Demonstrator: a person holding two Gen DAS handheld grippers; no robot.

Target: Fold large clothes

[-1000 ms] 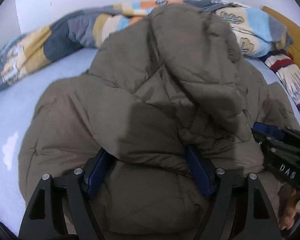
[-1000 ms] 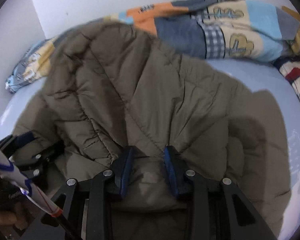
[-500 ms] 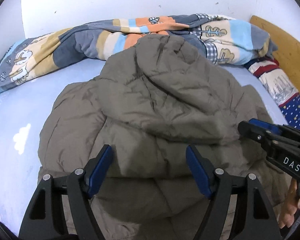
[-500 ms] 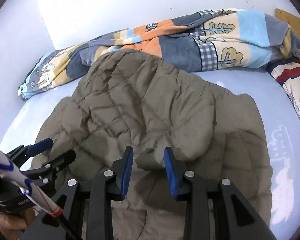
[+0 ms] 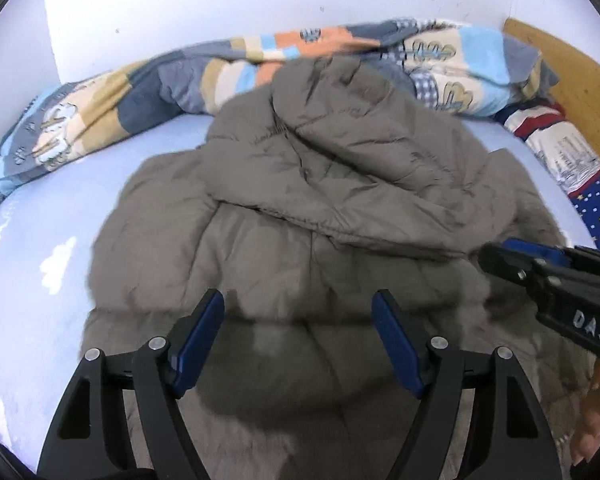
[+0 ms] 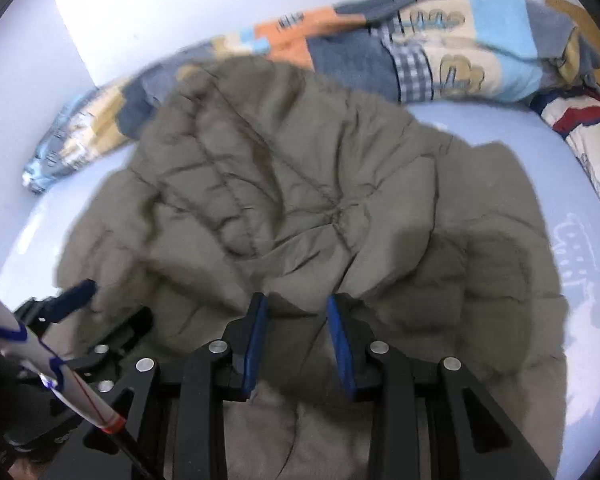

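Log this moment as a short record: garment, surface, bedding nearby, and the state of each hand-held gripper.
garment: olive quilted jacket, spread out with its upper part folded over the lower
surface: pale blue bedsheet with white cloud prints
bedding nearby: patchwork blanket bunched along the wall behind the jacket; starred pillow by the wooden headboard
left hand-held gripper: open wide, nothing between its jaws
right hand-held gripper: jaws partly apart over a fold's edge; grip unclear

White letters "DAS" stand on the black body of the right gripper [image 5: 500, 254], seen in the left wrist view. Other print is too blurred to read.
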